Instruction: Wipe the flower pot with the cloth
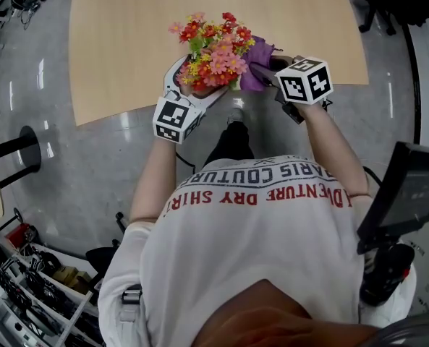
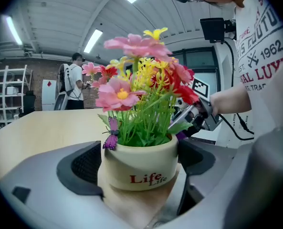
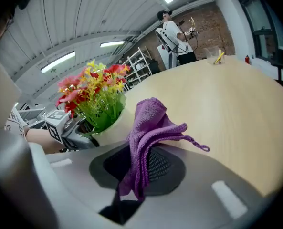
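1. Right, the left gripper (image 1: 192,87) is clamped on the flower pot (image 2: 139,163). One jaw presses each side of its cream wall, and the pot stands upright with the flowers (image 1: 214,49) fanned out above.
2. The pot is at the near edge of the table (image 1: 127,35), straight in front of the person. I cannot tell whether its base rests on the wood or hangs just clear.
3. The right gripper (image 3: 141,171) is pinched on the purple cloth (image 3: 148,128). A fold stands bunched between the jaws, and a loose tail flops forward.
4. Here's the relation that matters: the pot lies to the left of the cloth, just beside it. In the right gripper view it sits up and left of the purple fold.
5. So the cloth hand looks set to travel leftward, onto the pot's right-hand wall.
6. A sliver of purple shows by the pot's right rim in the left gripper view, but I can't tell whether it touches.
7. The blooms overhang the rim, so the cloth likely has to come in low, under them, to reach the wall.
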